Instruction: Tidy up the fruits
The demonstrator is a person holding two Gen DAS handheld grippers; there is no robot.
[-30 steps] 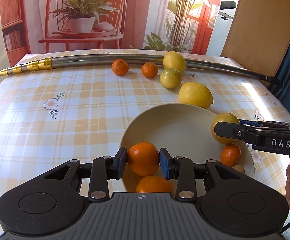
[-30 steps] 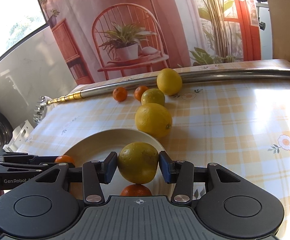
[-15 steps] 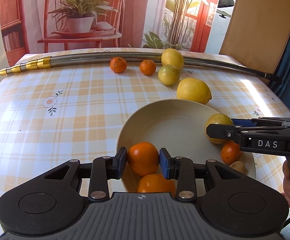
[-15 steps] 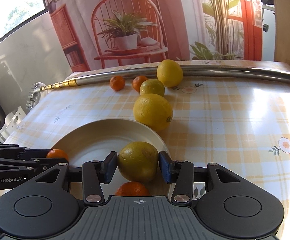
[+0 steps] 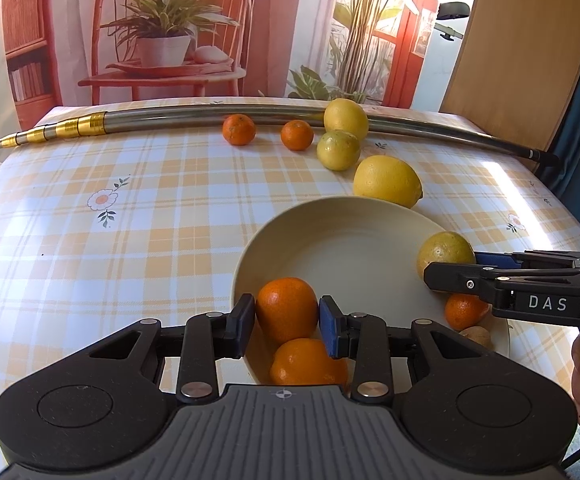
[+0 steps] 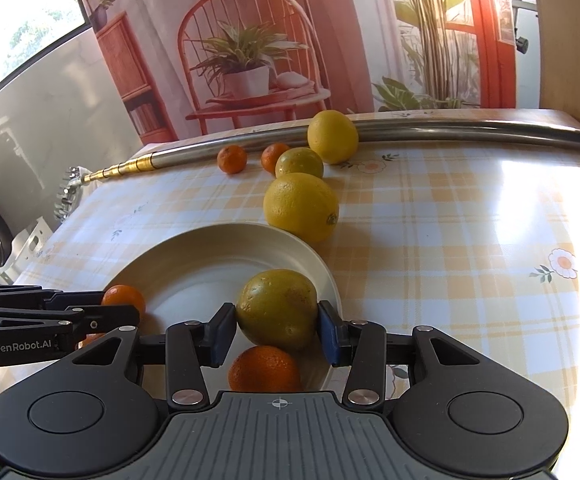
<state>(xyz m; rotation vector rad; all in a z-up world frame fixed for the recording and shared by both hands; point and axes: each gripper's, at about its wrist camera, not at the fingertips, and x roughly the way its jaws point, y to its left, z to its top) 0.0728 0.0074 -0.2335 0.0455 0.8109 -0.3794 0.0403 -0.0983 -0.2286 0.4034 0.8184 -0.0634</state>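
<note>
Lemon [image 6: 301, 206] just beyond bowl [image 6: 210, 248] rim; left tongs [image 5: 287, 319] clamping orange [image 5: 286, 310], right tongs [image 6: 276, 325] clamping green fruit [image 6: 277, 309].

Landmark: the bowl [image 5: 330, 216]. Its centre and far inner wall are bare. Its near side is crowded: the left gripper [image 5: 287, 322] and an orange [image 5: 308, 362] at one edge, the right gripper [image 6: 276, 332] and a small orange [image 6: 264, 368] at the other. A lemon [image 5: 386, 180] sits against the far rim. The tablecloth [image 5: 110, 240] left of the bowl lies open; a metal pole [image 5: 210, 114] bars the far edge.
</note>
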